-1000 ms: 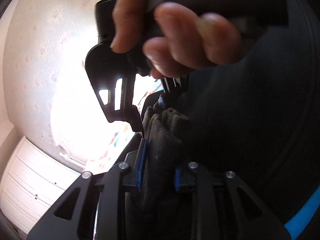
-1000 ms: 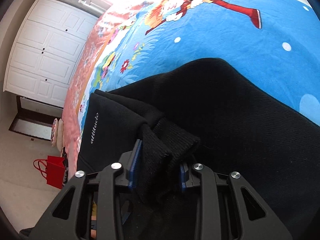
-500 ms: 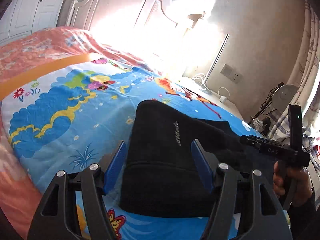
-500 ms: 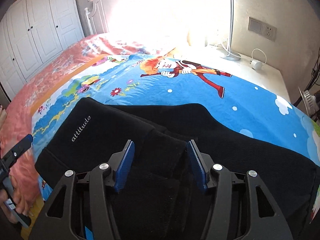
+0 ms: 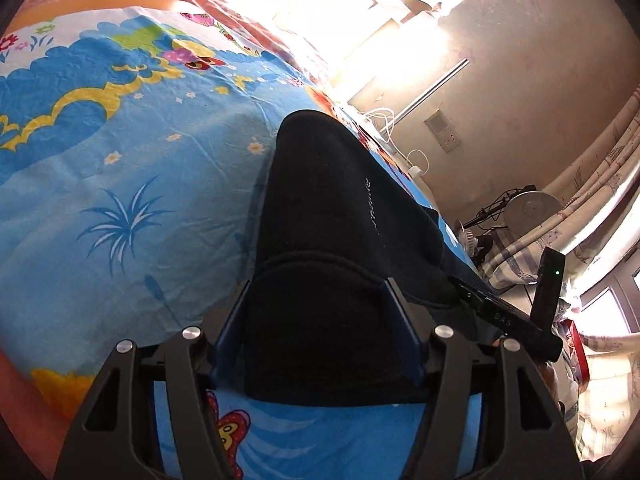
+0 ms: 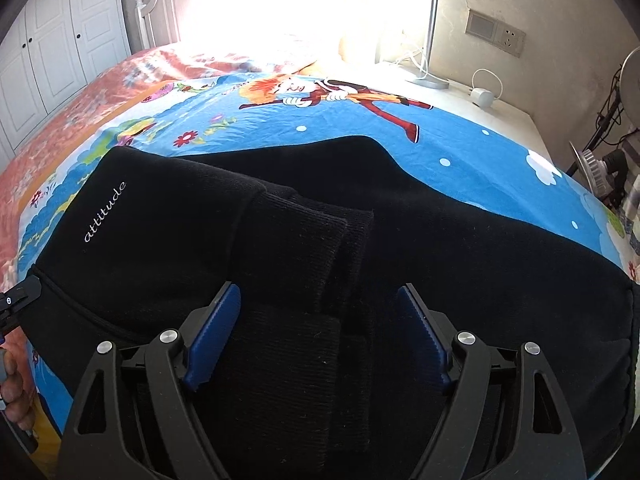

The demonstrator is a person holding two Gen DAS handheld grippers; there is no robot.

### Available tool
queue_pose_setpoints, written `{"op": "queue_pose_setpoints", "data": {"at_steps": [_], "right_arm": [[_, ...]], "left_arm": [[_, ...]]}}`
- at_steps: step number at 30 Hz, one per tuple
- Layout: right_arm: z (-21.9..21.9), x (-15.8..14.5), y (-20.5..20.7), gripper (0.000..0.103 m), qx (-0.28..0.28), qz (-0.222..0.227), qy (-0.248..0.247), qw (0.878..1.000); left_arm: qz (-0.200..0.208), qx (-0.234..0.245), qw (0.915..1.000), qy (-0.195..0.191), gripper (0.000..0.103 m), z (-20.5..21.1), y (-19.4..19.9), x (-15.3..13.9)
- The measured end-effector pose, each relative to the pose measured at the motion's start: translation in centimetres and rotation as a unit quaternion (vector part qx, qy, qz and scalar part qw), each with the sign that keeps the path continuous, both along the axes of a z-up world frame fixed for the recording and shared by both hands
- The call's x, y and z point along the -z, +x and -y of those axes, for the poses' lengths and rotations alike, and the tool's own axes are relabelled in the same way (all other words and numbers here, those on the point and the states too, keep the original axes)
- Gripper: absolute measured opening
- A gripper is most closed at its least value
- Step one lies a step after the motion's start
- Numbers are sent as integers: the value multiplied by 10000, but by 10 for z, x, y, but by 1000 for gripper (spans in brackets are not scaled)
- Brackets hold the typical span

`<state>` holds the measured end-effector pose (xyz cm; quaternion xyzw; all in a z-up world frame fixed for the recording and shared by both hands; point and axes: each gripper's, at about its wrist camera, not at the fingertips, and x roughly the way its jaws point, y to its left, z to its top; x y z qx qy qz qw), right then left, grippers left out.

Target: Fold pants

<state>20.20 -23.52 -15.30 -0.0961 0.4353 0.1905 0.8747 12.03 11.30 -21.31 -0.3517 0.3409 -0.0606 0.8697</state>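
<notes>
Both grippers, left [image 5: 316, 332] and right [image 6: 320, 332], are hovering with jaws apart over the pants [image 6: 400, 248] on the bed [image 5: 120, 184]. Next fold: grab both layers evenly near the bed's front edge, keeping cuffs [image 6: 344, 236] aligned.

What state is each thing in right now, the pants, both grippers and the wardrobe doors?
black pants: folded over, flat on the bed sheet, ribbed cuffs on top.
left gripper: open, jaws either side of the pants' end.
right gripper: open, over the cuffs.
wardrobe doors: closed.
</notes>
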Motion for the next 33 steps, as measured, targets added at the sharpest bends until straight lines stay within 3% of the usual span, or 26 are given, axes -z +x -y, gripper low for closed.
{"op": "queue_pose_setpoints", "data": {"at_steps": [4, 6, 8, 10, 11, 14, 17, 20, 22, 23, 25, 27, 30, 33], "right_arm": [[-7, -10, 1, 79, 6, -110, -293, 9995], [-17, -32, 3, 81, 23, -180, -494, 9986], [-41, -65, 6, 89, -329, -233, -328, 9986], [-79, -89, 17, 93, -957, -814, -103, 9920], [-101, -98, 24, 93, -1247, -1124, -57, 9858], [-165, -118, 37, 94, -1704, -1481, -219, 9739], [-223, -103, 43, 96, -2147, -2089, -760, 9511], [-245, -75, 46, 96, -2126, -2252, -1515, 9387], [-244, -64, 50, 94, -2128, -2167, -1806, 9355], [-238, -61, 54, 88, -2135, -2154, -1822, 9353], [-223, -68, 60, 60, -2248, -2297, -1517, 9347], [-202, -88, 66, 51, -2236, -2306, -1159, 9399], [-164, -129, 80, 46, -2114, -2247, -548, 9497], [-107, -166, 96, 44, -1922, -2181, 121, 9567]], "left_arm": [[-41, -33, 9995, -326, 43, -7, -3, -5], [-39, -94, 9997, -222, 40, -5, -3, -15], [-44, -140, 9997, 175, 38, 6, -2, -32], [-30, -187, 9976, 666, 37, 23, -1, -51], [-37, -204, 9953, 947, 37, 32, -1, -60], [-121, -227, 9832, 1807, 36, 66, 1, -83], [-72, -208, 9699, 2424, 36, 97, 2, -101], [-37, -183, 9588, 2836, 36, 119, 5, -112], [10, -174, 9528, 3032, 36, 129, 6, -119], [49, -154, 9496, 3131, 35, 134, 6, -124], [159, -109, 9454, 3252, 35, 142, 7, -137], [302, -45, 9431, 3312, 35, 150, 10, -151], [635, 135, 9341, 3510, 35, 172, 16, -179], [1000, 392, 9171, 3840, 35, 211, 22, -206]]}}
